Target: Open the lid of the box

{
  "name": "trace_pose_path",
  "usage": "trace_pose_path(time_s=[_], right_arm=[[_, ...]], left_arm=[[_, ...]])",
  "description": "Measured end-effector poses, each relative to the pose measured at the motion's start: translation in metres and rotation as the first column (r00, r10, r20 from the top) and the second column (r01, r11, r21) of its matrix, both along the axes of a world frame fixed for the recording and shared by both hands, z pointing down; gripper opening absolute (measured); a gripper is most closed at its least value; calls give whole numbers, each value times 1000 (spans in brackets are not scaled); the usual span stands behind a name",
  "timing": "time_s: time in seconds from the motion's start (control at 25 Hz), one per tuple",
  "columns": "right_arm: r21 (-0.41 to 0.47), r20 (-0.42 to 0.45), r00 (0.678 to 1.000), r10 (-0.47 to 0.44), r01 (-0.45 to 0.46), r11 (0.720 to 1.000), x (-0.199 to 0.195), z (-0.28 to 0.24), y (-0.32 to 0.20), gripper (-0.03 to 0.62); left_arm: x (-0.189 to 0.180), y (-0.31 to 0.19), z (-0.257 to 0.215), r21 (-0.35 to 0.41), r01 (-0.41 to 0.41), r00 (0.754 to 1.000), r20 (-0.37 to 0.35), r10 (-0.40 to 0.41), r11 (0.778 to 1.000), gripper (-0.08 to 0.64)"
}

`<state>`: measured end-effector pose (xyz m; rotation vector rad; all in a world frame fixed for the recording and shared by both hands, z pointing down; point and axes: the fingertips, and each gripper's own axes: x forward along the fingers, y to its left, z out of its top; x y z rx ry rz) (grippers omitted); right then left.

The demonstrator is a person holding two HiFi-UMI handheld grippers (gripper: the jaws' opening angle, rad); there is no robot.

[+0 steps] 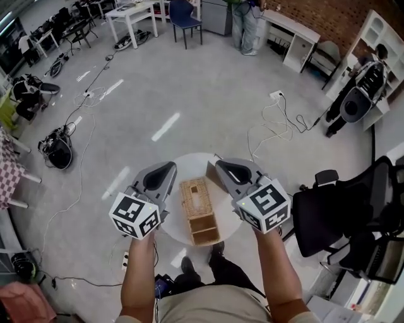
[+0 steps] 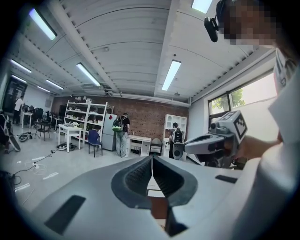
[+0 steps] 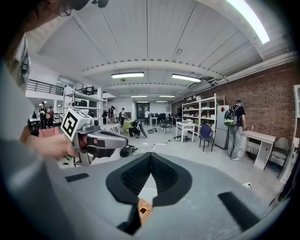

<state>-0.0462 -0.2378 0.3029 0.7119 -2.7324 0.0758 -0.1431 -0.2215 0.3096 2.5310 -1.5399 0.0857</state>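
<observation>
Grey concrete floor [image 1: 208, 94] of a wide workshop, seen from steeply above. Left gripper [image 1: 170, 166] closed completely, ribbed pads meeting along one seam with nothing between them; right gripper [image 1: 218, 161] likewise closed at the tips and empty. Both held over a round white table [image 1: 189, 163], tips pointing toward 12 o'clock. Between them, a woven box [image 1: 199, 211] on the table, long axis running 12 to 6 o'clock, slotted top facing up, left gripper at its 9 o'clock, right gripper at its 3 o'clock. Further out, black chair [image 1: 344, 214] at the table's 3 o'clock, dark heap of gear [image 1: 58, 151] at 10 o'clock, white desk [image 1: 132, 16] and standing person [image 1: 245, 25] toward 12 o'clock
</observation>
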Motion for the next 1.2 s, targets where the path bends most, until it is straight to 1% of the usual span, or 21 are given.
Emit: trace_pose_path(time_s=[0.28, 0.6, 1.2], right_arm=[[-45, -23, 1000, -11, 10, 999, -5, 38, -15, -8], [-86, -35, 999, -10, 7, 996, -8, 81, -22, -8], [-149, -60, 998, -3, -6, 989, -1, 152, -36, -8]], left_arm=[[-6, -10, 48, -72, 20, 1000, -18, -21, 997, 12], [-11, -12, 105, -153, 39, 998, -37, -45, 987, 12], [-9, -11, 216, -304, 58, 994, -70, -83, 951, 12]])
